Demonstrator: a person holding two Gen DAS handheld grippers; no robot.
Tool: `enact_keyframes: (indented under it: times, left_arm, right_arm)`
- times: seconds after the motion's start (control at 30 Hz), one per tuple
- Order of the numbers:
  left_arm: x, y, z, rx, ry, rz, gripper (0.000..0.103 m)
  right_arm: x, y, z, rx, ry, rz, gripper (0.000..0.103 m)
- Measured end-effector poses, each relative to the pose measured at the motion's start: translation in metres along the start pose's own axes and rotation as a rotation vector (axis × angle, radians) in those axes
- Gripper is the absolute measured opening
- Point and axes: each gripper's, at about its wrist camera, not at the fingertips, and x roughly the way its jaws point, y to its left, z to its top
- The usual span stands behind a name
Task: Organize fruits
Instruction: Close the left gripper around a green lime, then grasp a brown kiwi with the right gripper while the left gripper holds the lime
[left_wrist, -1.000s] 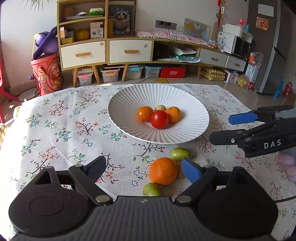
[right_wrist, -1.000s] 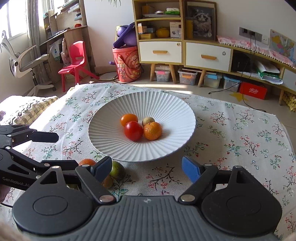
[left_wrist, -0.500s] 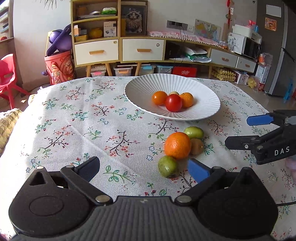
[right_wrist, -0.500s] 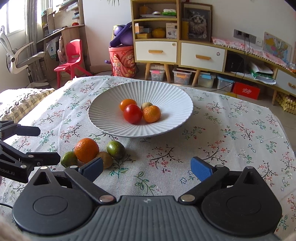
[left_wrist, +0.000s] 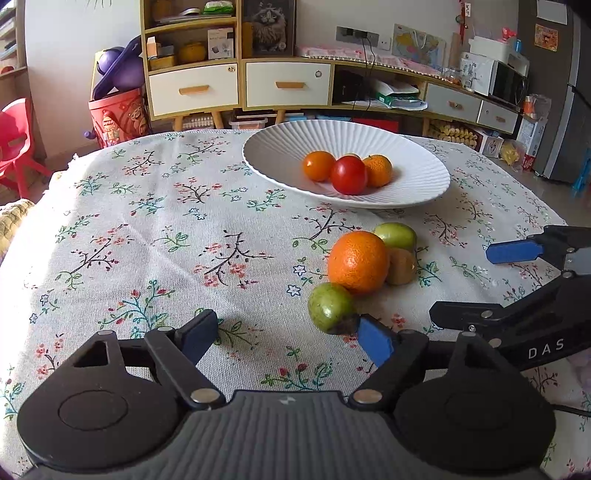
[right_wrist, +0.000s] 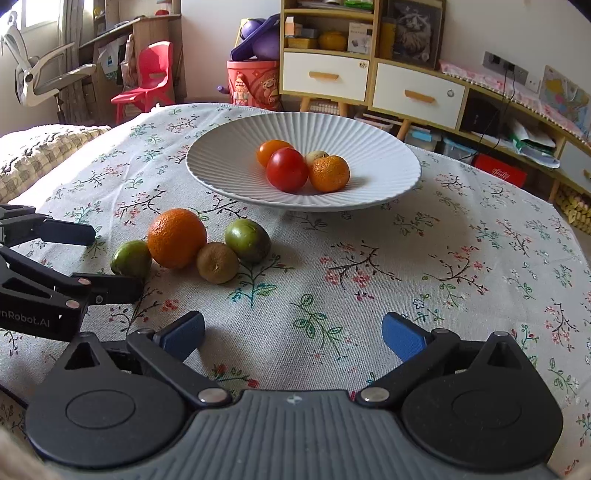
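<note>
A white ribbed plate (left_wrist: 417, 184) (right_wrist: 229, 155) holds a red tomato (left_wrist: 348, 174) (right_wrist: 287, 170), two small orange fruits and a pale one behind. In front of it on the floral cloth lie a big orange (left_wrist: 357, 261) (right_wrist: 176, 237), a brown kiwi (left_wrist: 400, 266) (right_wrist: 217, 262) and two green fruits (left_wrist: 330, 307) (left_wrist: 395, 236) (right_wrist: 131, 258) (right_wrist: 247, 240). My left gripper (left_wrist: 286, 334) is open low over the cloth, its right pad beside the nearer green fruit. My right gripper (right_wrist: 293, 334) is open and empty, right of the loose fruits.
The table's far edge lies just behind the plate. Beyond it stand a shelf unit with drawers (left_wrist: 240, 81), a red bucket (left_wrist: 118, 114) and a red chair (right_wrist: 147, 77). A woven cushion (right_wrist: 33, 151) lies at the table's left.
Both grippers have drawn back toward the near edge and dropped lower. The loose fruits and plate now sit farther ahead. Both grippers stayed open; no fruit moved.
</note>
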Motion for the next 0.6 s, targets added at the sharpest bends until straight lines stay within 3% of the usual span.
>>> enact_keyframes:
  times: [0.37, 0.6]
  left_arm:
    - [-0.001, 0.000, 0.006, -0.014, 0.002, -0.048, 0.014]
    - [-0.001, 0.002, 0.008, -0.026, 0.009, -0.047, 0.011]
  right_arm:
    - [0.002, 0.010, -0.004, 0.007, -0.031, -0.012, 0.103]
    - [0.004, 0.020, 0.000, -0.043, -0.038, -0.002, 0.103]
